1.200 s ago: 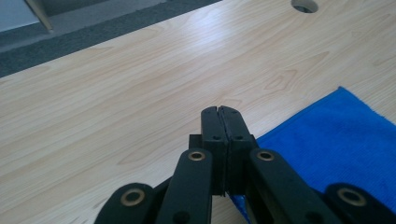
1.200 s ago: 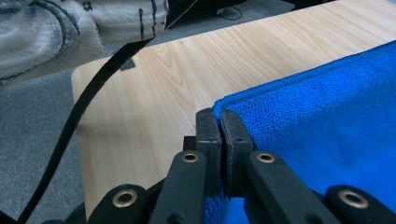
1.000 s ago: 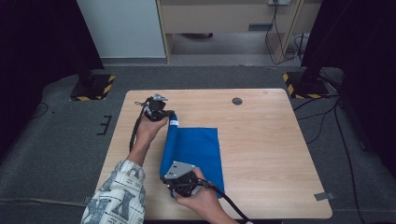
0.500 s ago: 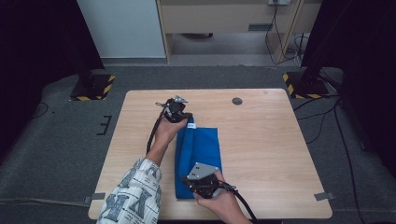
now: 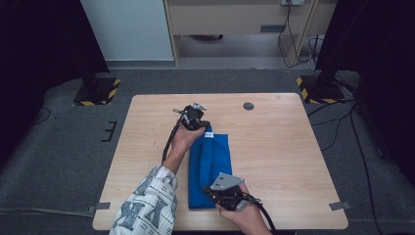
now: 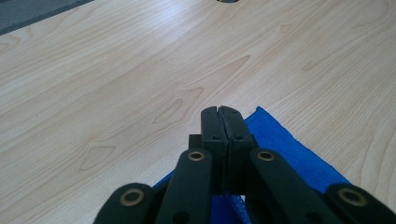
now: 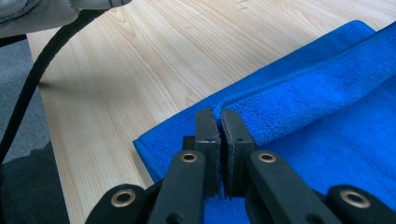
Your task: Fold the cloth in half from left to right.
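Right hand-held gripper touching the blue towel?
Touching. Right gripper view shows the right hand-held gripper shut on a fold of the blue towel.

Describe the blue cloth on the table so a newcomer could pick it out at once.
Start at the light wooden table and look just left of its middle, toward the near edge. There lies the blue towel, folded into a long strip running away from the person, with the left gripper shut on its far end and the right gripper on its near end. It is the one soft, vivid blue thing on the pale wood, with a small white tag at its far end.
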A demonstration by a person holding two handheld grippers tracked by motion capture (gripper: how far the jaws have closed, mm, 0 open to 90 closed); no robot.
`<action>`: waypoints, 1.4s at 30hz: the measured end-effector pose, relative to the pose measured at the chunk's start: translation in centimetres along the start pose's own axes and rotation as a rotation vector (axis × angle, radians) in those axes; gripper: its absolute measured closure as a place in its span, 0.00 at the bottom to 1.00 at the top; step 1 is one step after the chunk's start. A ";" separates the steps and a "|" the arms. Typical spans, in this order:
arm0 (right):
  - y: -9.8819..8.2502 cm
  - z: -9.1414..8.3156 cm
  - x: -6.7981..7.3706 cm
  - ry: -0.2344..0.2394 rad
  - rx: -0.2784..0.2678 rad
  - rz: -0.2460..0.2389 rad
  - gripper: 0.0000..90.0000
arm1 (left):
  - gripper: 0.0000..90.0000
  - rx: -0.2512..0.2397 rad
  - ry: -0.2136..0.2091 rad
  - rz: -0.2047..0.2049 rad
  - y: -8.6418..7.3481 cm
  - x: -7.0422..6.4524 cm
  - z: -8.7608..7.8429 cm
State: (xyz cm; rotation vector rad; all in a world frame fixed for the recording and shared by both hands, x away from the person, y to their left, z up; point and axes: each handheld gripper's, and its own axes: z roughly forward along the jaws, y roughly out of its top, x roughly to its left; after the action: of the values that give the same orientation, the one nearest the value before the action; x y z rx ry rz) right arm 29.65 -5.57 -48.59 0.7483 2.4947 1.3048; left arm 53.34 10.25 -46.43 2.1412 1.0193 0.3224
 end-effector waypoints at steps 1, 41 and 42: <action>-0.1 -0.1 0.0 -0.004 0.002 -0.002 0.97 | 0.99 0.000 0.000 0.003 0.0 -0.1 0.1; -3.0 -1.4 -2.6 -0.028 0.112 0.134 0.64 | 0.85 0.014 -0.090 -0.041 -0.1 -2.9 3.1; -3.0 -1.4 -2.6 -0.030 0.112 0.133 0.65 | 0.85 0.020 -0.088 -0.034 -0.1 -2.9 3.2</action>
State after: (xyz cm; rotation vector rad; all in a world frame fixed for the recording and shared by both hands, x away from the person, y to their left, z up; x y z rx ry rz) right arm 30.28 -9.39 -50.35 0.9674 2.5496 1.1930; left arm 52.93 6.48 -48.48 2.1335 1.0115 0.2013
